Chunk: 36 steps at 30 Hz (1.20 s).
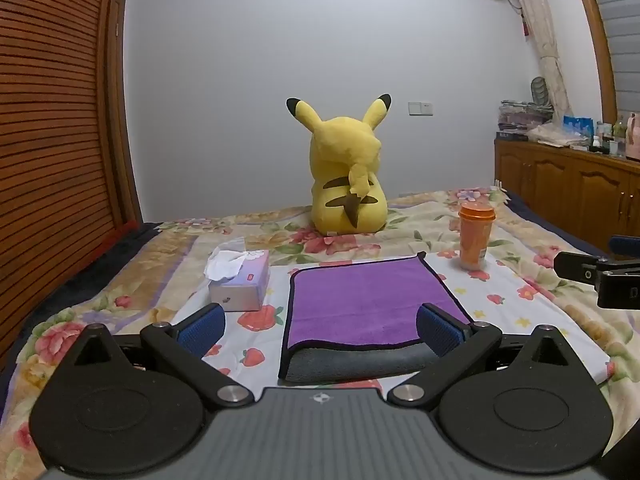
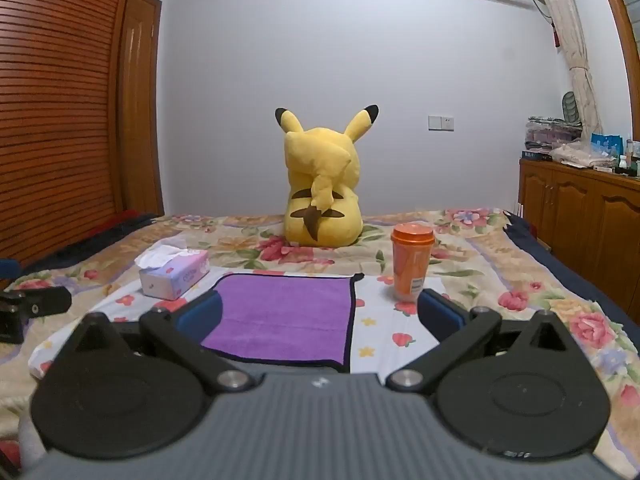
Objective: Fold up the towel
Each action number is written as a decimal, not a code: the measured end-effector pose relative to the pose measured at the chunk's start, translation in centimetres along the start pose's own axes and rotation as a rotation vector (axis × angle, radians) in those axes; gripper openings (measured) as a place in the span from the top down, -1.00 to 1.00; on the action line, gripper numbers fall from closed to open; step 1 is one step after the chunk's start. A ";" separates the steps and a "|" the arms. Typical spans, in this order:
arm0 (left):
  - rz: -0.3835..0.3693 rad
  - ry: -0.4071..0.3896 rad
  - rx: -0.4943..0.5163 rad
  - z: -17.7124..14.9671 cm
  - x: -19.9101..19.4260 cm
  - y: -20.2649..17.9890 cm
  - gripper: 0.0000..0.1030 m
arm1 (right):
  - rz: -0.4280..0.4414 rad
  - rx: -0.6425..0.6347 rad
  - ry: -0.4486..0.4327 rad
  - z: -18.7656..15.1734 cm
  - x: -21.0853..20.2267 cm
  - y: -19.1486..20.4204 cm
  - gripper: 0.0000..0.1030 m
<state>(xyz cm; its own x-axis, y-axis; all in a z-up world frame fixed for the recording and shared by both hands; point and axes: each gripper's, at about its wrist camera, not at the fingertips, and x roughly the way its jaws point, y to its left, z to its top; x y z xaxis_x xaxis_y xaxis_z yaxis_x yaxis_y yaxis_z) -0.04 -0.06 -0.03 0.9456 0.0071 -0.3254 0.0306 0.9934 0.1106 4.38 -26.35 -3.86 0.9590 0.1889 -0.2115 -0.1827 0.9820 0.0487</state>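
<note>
A purple towel with a black hem lies folded flat on the bed; its grey underside shows along the near edge. It also shows in the right wrist view. My left gripper is open and empty, hovering just before the towel's near edge, blue pads apart. My right gripper is open and empty, above the towel's near right corner. The right gripper's fingers show at the left view's right edge; the left gripper's fingers show at the right view's left edge.
A tissue box stands left of the towel and an orange cup stands to its right. A yellow Pikachu plush sits at the back of the floral bedspread. A wooden wardrobe is left, a cabinet right.
</note>
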 end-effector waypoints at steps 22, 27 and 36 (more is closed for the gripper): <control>0.000 0.001 -0.009 0.0 0.0 0.0 -1.00 | 0.002 0.006 -0.008 0.1 -0.3 -0.3 -1.00; 0.000 0.000 -0.009 0.0 0.0 -0.1 -1.00 | 0.003 0.007 -0.008 0.1 -0.3 -0.3 -1.00; 0.000 0.000 -0.007 -0.1 0.0 -0.1 -1.00 | 0.003 0.007 -0.008 0.1 -0.3 -0.3 -1.00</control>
<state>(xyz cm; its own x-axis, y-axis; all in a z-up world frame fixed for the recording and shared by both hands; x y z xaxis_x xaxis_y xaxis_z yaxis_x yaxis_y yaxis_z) -0.06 -0.12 -0.09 0.9456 0.0072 -0.3252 0.0282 0.9942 0.1041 4.17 -26.71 -3.69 0.9602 0.1914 -0.2034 -0.1838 0.9814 0.0559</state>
